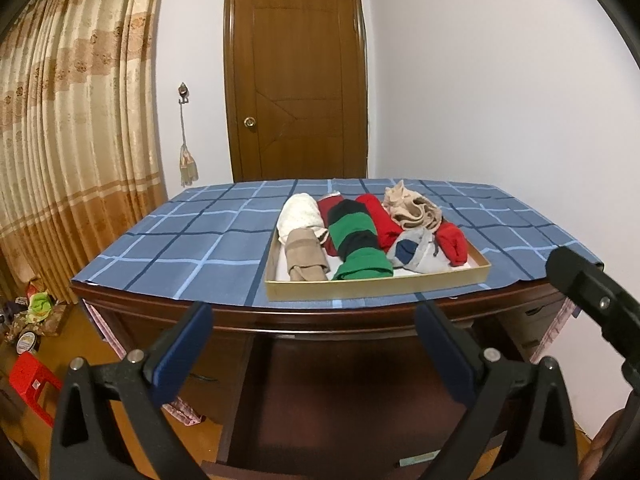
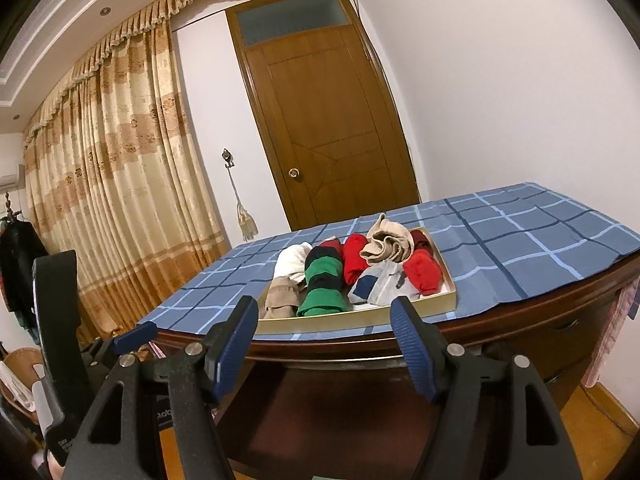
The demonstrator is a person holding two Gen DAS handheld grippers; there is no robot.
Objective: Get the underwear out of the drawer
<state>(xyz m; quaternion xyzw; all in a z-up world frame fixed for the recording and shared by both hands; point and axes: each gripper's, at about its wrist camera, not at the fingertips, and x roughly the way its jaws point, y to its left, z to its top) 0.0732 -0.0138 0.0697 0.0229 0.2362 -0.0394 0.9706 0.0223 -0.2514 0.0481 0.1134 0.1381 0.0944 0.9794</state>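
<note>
Right now both grippers hang in front of the desk, below its edge, with nothing between their fingers. The left gripper (image 1: 314, 344) has its blue pads spread wide apart at the bottom of the left wrist view; the right gripper (image 2: 326, 338) is likewise spread and empty at the bottom of its own view.

Just right of centre in both views a shallow tan drawer tray (image 1: 378, 286) sits on the blue checked cloth (image 1: 192, 240), close to the desk's near edge. It is packed with rolled and bunched garments: a white roll (image 1: 298, 214) and a tan folded piece (image 1: 304, 256) at its left, a green-and-black striped roll (image 1: 356, 240) in the middle, red rolls (image 1: 380, 216) behind and to the right, a grey-and-navy piece (image 1: 416, 252) near the front, and a crumpled beige piece (image 1: 412, 206) perched loosely on top at the back.

All of it looks like light, limp fabric that would sag and unroll once lifted. The beige piece stands proud of the rest, so its raised folds seem the easiest place to pinch without dragging neighbours. A roll would best be taken across its middle, deep enough to catch several layers.
</note>
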